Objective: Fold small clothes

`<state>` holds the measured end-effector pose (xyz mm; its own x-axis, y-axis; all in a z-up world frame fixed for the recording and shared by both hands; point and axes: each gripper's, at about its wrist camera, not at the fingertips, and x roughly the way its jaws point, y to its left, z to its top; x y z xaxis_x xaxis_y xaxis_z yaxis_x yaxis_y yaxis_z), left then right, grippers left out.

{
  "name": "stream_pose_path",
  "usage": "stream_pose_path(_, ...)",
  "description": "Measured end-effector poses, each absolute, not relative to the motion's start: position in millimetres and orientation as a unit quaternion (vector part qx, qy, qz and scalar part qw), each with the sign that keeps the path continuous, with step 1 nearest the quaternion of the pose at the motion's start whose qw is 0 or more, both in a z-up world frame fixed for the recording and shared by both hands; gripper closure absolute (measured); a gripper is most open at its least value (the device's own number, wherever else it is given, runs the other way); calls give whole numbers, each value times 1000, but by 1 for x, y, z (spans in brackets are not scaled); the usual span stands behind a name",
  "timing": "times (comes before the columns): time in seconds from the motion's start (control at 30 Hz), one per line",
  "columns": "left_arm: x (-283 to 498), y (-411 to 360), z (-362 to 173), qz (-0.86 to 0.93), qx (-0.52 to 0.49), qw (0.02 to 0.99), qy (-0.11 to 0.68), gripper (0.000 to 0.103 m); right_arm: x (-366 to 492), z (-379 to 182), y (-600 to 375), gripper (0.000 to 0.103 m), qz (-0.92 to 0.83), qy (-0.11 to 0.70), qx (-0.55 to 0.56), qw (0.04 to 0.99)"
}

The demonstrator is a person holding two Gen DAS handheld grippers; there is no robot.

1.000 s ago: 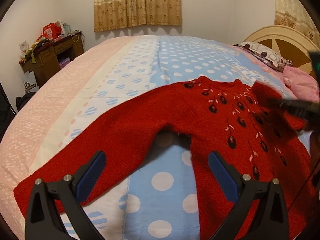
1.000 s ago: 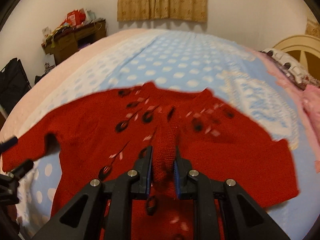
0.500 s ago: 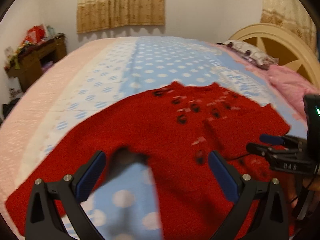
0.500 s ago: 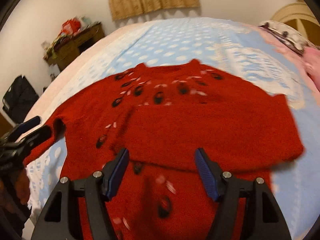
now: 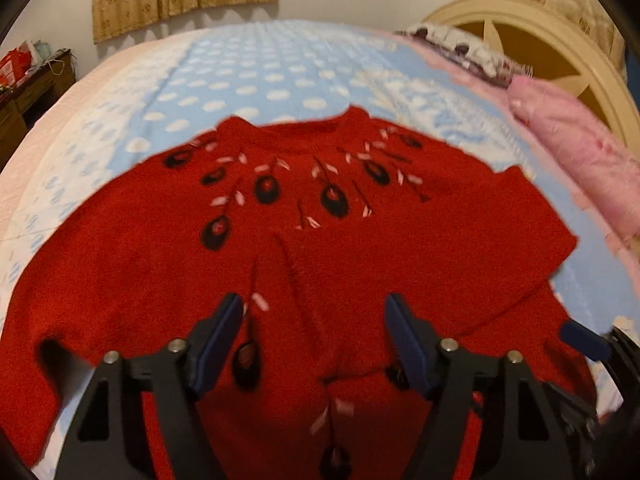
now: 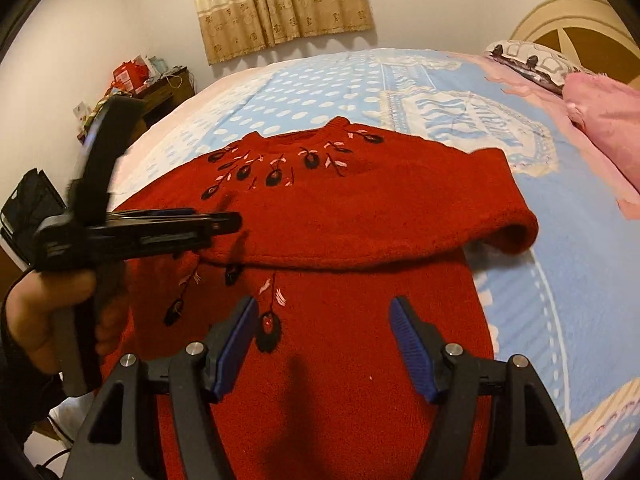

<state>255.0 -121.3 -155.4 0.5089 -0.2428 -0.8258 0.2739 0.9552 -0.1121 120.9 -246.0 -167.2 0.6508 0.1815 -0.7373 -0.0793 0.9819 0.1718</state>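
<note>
A small red knit sweater with black and pink embroidery lies front up on the bed. Its right sleeve is folded across the chest; the left sleeve still lies spread out to the left. My left gripper is open and empty just above the sweater's middle. It also shows from the side in the right wrist view, at the folded sleeve's cuff. My right gripper is open and empty over the sweater's lower body.
The bed has a blue polka-dot and pink blanket. A pink pillow and a cream headboard are at the right. A wooden desk with clutter stands at the far left, with a black bag beside it.
My right gripper laid the right sleeve across the chest, let go of it and opened. My left gripper moved right, from over the spread left sleeve to the sweater's middle.
</note>
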Motion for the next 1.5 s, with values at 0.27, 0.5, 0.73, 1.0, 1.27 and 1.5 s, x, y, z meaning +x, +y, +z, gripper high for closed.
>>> stream_pose_path(0.27,258,-118,-155,-167,1,870,463,97,117,-186,-254,34,64,419,72,903)
stream_pose_path(0.5,246,-88,-110,-167,-9,896,410,97,113,-190,-257,34,63,417,71,904)
stream_pose_path(0.73,244,-47,-90,-135,-26,916,377,97,111,-192,-255,34,63,415,65,905)
stream_pose_path(1.0,236,-6,-109,-99,-59,913,390,97,110,-193,-256,34,66,413,72,905)
stream_pose_path(1.27,238,10,-154,-69,-76,898,429,97,110,-194,-258,34,69,416,76,904)
stream_pose_path(1.5,226,14,-171,-63,-81,898,428,96,121,-152,-257,34,77,434,20,898)
